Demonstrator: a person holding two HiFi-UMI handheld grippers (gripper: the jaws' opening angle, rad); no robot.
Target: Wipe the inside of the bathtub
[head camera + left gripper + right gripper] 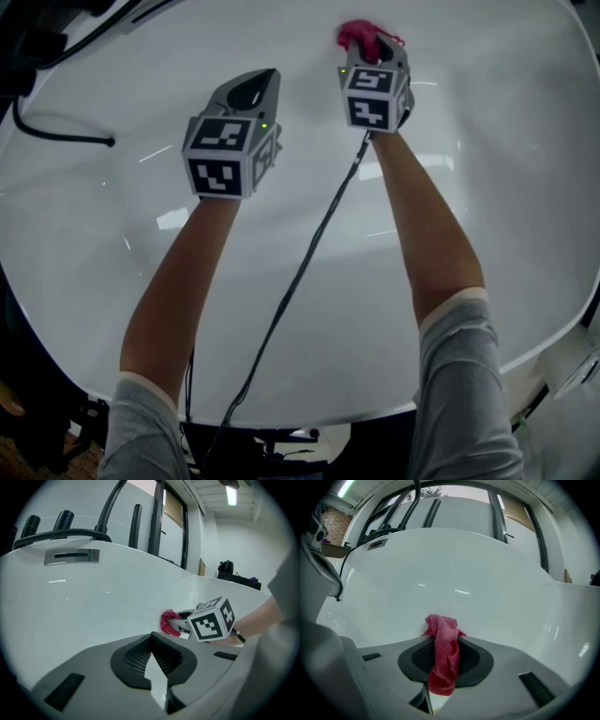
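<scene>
I am holding the right gripper [443, 641] toward the far side of the glossy white bathtub [487, 244]. Its fingers are clamping a crumpled red cloth [439, 626], and the bunched end is touching the tub's inner wall. The left gripper [151, 638] is hovering just to the left of it and slightly nearer, its fingers closed together and gripping nothing, pointing at the same white wall.

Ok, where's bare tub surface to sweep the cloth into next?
Bare bathtub wall lies right of the right gripper and its red cloth, and between the left gripper and the black hose. It is crowded between the grippers, where the cable runs back.
</scene>
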